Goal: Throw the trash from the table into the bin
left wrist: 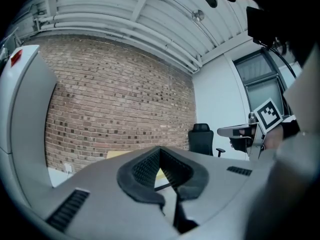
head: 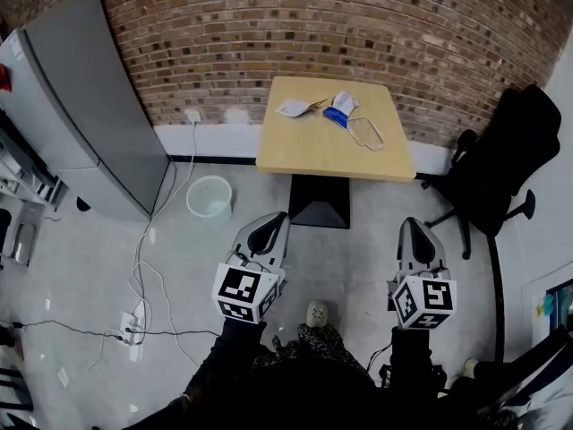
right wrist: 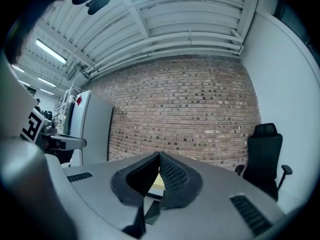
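Note:
The wooden table (head: 313, 155) stands ahead by the brick wall. On its far part lie a white paper scrap (head: 293, 107), a blue and white wrapper (head: 340, 110) and a clear plastic piece (head: 365, 133). A white mesh bin (head: 209, 195) sits on the floor left of the table. My left gripper (head: 277, 217) (left wrist: 160, 150) and right gripper (head: 414, 223) (right wrist: 159, 155) are held level, well short of the table, each with jaws together and nothing between them. Through both gripper views only a sliver of the tabletop shows past the jaws.
A tall grey cabinet (head: 89, 106) stands at the left. A black office chair (head: 506, 159) is right of the table. Cables (head: 143, 267) and a power strip (head: 132, 325) lie on the floor at the left. The table's black base (head: 320, 202) is straight ahead.

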